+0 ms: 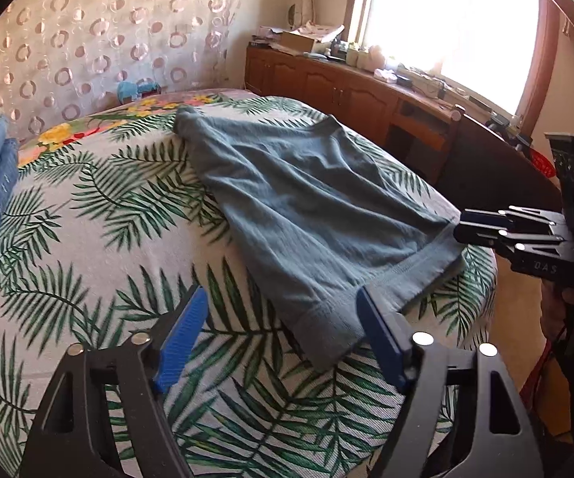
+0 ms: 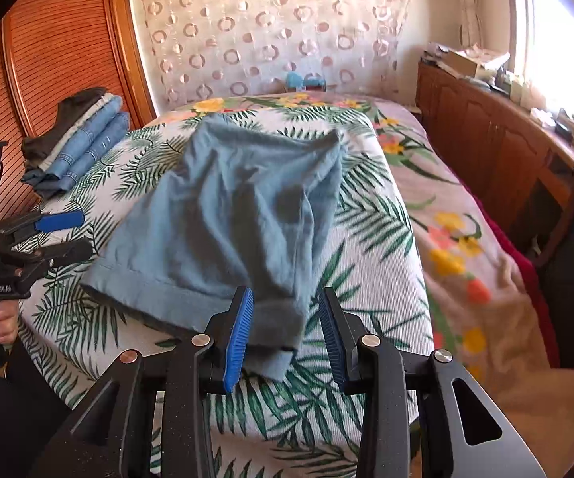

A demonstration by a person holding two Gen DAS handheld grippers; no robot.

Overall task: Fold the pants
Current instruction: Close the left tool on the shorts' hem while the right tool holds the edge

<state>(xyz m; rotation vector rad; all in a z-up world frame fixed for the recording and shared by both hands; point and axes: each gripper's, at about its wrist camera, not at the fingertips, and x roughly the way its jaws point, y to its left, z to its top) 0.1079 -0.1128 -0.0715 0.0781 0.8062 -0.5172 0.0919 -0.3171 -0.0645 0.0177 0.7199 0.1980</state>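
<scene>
Grey-blue pants lie spread on the leaf-print bed cover, waistband end toward me; they also show in the right wrist view. My left gripper is open, its blue pads either side of the near left waistband corner, just above the cloth. My right gripper is open around the near right corner of the waistband, which lies between the pads. The right gripper shows in the left wrist view at the cloth's edge, and the left gripper shows in the right wrist view.
A stack of folded jeans sits at the bed's far left by the wooden headboard. A wooden cabinet with clutter runs along the right under the window. A floral blanket hangs over the bed's right side.
</scene>
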